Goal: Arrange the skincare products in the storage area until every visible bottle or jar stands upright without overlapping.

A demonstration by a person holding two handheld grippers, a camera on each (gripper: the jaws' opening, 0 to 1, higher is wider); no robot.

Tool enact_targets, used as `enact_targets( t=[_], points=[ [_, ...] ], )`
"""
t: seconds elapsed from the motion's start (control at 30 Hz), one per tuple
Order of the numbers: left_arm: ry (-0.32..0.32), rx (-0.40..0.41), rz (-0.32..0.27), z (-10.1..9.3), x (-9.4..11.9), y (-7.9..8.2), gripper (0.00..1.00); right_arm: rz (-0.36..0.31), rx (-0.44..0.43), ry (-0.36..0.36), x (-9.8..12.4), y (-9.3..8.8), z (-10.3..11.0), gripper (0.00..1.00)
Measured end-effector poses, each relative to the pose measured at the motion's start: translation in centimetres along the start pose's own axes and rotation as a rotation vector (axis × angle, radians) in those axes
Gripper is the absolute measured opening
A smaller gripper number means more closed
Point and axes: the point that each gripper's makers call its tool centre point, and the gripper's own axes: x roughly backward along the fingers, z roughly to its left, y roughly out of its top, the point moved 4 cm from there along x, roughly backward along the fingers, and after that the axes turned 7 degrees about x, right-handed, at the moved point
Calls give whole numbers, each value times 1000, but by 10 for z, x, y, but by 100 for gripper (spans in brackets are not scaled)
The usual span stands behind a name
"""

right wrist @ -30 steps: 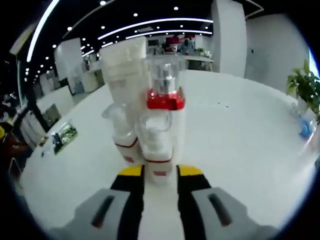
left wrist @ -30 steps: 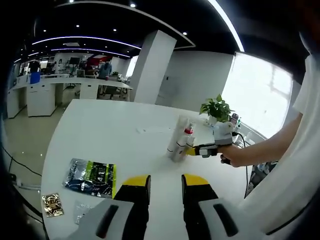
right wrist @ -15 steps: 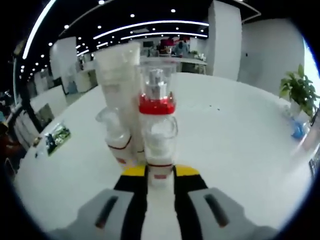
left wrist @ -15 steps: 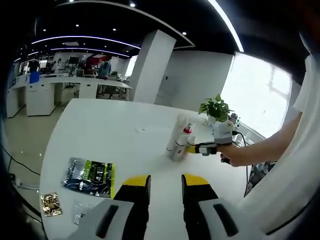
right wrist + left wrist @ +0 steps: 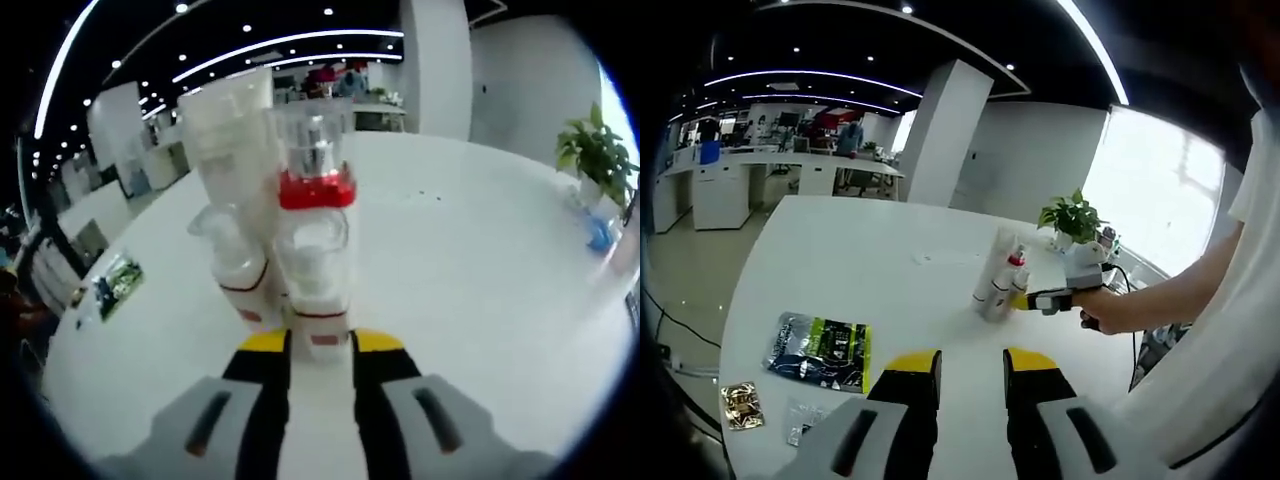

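Several skincare bottles (image 5: 1000, 282) stand upright in a tight cluster on the white table (image 5: 840, 260). In the right gripper view a tall frosted bottle (image 5: 232, 150) and a pump bottle with a red collar (image 5: 315, 175) stand at the back. Two small clear-capped bottles stand in front, one on the left (image 5: 236, 268) and the front small bottle (image 5: 316, 270). My right gripper (image 5: 320, 342) is shut on the base of the front small bottle. From the left gripper view the right gripper (image 5: 1038, 300) meets the cluster from the right. My left gripper (image 5: 970, 365) is open and holds nothing, well short of the bottles.
A green and black sachet (image 5: 820, 350) and a gold sachet (image 5: 742, 405) lie near the table's left edge. A potted plant (image 5: 1072, 218) stands behind the cluster. A person's hand (image 5: 1102, 310) and arm reach in from the right. A blue item (image 5: 600, 238) sits by the plant.
The right gripper view has tilted slightly, with the jaws still around the front small bottle. The bottles keep their places. The left gripper has not moved.
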Motion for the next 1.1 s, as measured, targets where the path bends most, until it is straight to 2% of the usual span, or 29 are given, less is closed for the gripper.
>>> enact_targets(
  t=[0.67,1.1],
  points=[
    [13,7,9,7,2,-3,25,-2,10,13,-2,1,0,19],
    [26,15,19,10,2,-7,25,-20,70,36,-5,4,0,19]
  ],
)
